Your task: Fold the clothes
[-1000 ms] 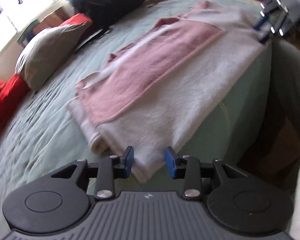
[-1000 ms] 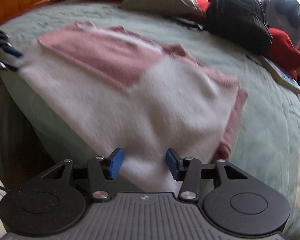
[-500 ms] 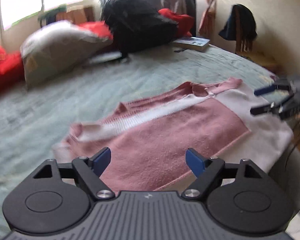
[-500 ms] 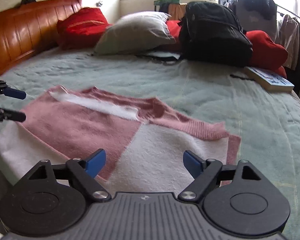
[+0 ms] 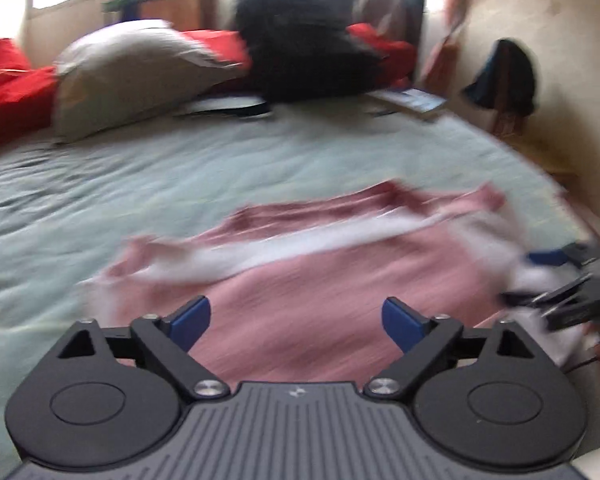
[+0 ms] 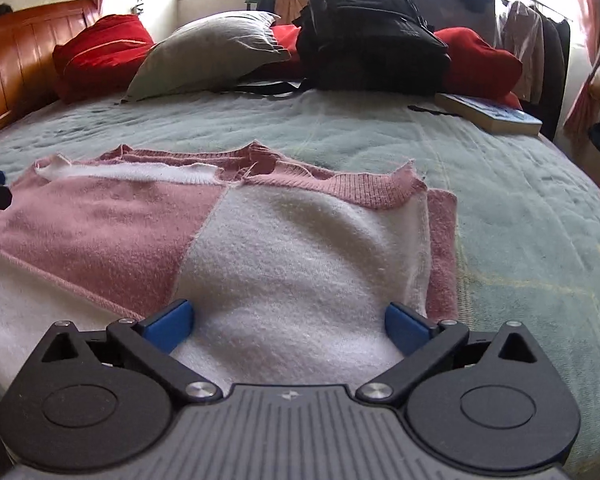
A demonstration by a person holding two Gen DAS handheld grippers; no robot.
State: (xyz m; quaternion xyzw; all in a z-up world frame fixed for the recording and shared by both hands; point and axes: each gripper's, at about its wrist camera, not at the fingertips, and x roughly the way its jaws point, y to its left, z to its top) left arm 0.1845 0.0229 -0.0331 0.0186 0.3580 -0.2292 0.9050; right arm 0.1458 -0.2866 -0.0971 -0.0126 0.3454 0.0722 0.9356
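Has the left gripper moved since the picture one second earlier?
Yes. The left gripper, jaws just opening and empty, now sits over the pink and white knitted sweater, facing the grey pillow squarely instead of hanging off the sweater's near corner.

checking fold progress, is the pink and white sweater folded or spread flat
Partly folded: the sweater lies on the bed with a pink layer doubled under its white panel on the right.

Soft cloth on the bed, hard matt plastic on the tools

The sweater point(image 6: 292, 248) is fuzzy pink-and-white knit with ribbed hems; the bedspread point(image 6: 520, 208) is matt, textured green cloth. The headboard point(image 6: 16, 52) is glossy wood, the backpack point(image 6: 372, 32) dull black fabric. The right gripper point(image 6: 288, 326) is matt black plastic with shiny metal pins and blue pads point(image 6: 168, 324).
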